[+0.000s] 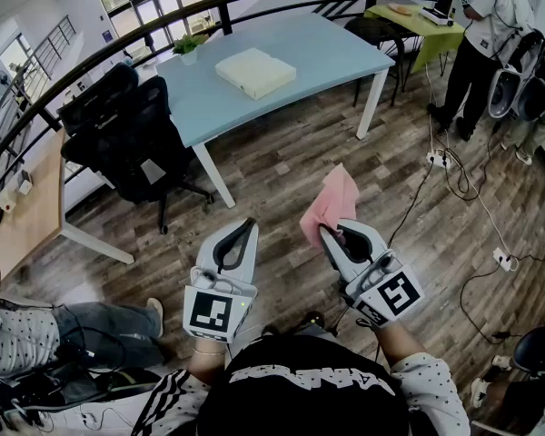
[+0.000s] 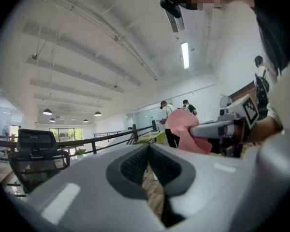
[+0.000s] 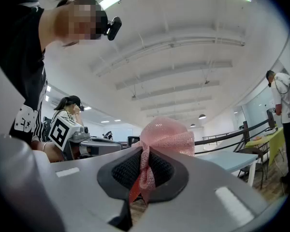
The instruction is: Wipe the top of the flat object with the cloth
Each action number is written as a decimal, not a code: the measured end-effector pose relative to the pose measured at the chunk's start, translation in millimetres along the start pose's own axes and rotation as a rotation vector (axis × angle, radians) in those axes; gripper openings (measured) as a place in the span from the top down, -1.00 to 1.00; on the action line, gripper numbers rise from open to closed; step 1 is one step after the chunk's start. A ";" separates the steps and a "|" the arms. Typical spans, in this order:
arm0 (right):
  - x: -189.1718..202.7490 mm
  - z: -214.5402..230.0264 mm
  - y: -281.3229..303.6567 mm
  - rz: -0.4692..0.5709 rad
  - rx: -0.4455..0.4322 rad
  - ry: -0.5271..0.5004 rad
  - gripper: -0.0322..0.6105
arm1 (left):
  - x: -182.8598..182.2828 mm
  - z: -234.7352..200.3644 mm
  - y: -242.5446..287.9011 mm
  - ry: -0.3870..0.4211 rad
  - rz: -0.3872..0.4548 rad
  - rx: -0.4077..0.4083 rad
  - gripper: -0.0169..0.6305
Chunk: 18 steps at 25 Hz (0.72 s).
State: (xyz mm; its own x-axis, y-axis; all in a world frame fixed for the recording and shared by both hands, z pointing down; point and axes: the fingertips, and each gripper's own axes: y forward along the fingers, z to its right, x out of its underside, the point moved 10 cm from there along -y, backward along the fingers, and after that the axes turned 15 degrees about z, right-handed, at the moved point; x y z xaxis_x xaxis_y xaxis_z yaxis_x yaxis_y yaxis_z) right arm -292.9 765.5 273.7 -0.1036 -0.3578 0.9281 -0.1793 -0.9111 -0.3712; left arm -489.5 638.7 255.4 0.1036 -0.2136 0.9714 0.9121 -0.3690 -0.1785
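Note:
A pink cloth (image 1: 329, 203) sticks up out of my right gripper (image 1: 331, 236), which is shut on it; the cloth (image 3: 165, 135) bunches above the closed jaws in the right gripper view. My left gripper (image 1: 247, 227) is held beside it, shut with nothing between its jaws (image 2: 148, 150). Both are held over the wooden floor, well short of the table. The flat object, a cream square slab (image 1: 255, 72), lies on the light blue table (image 1: 327, 53) far ahead. The pink cloth (image 2: 186, 129) also shows in the left gripper view, at the right.
A black office chair (image 1: 132, 139) stands left of the blue table. A wooden desk (image 1: 27, 212) is at far left, a curved black railing (image 1: 91, 62) behind. Cables and a power strip (image 1: 436, 160) lie on the floor at right. A person (image 1: 481, 34) stands by a green table (image 1: 418, 21).

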 end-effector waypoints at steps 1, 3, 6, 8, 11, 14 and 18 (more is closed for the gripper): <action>1.1 0.7 0.1 0.000 -0.001 0.000 0.83 | 0.4 -0.6 0.8 0.003 0.001 0.002 0.95; 2.7 2.6 0.1 0.002 -0.002 0.004 0.83 | 0.9 -1.2 2.7 0.008 0.002 0.004 0.95; 2.1 8.0 0.4 0.007 -0.005 0.007 0.83 | 0.2 0.0 7.9 0.009 0.005 -0.001 0.95; 0.4 12.1 0.7 0.007 -0.013 -0.001 0.83 | -1.1 1.7 11.7 0.012 0.005 -0.003 0.95; -2.7 20.4 -0.3 0.014 -0.024 -0.012 0.83 | -1.7 5.5 18.0 0.019 0.000 -0.008 0.95; -4.6 33.5 -0.2 0.030 -0.037 -0.004 0.83 | -1.5 8.9 26.4 0.050 0.007 -0.011 0.95; -6.0 49.2 -1.2 0.043 -0.047 0.014 0.83 | -3.2 13.9 36.4 0.039 -0.004 -0.031 0.95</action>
State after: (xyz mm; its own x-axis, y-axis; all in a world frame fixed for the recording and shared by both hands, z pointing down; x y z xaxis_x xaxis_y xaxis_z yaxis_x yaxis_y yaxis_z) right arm -244.0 758.7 270.0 -0.1263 -0.3932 0.9107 -0.2205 -0.8840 -0.4122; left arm -451.1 638.5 248.0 0.0842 -0.2470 0.9654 0.8997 -0.3977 -0.1802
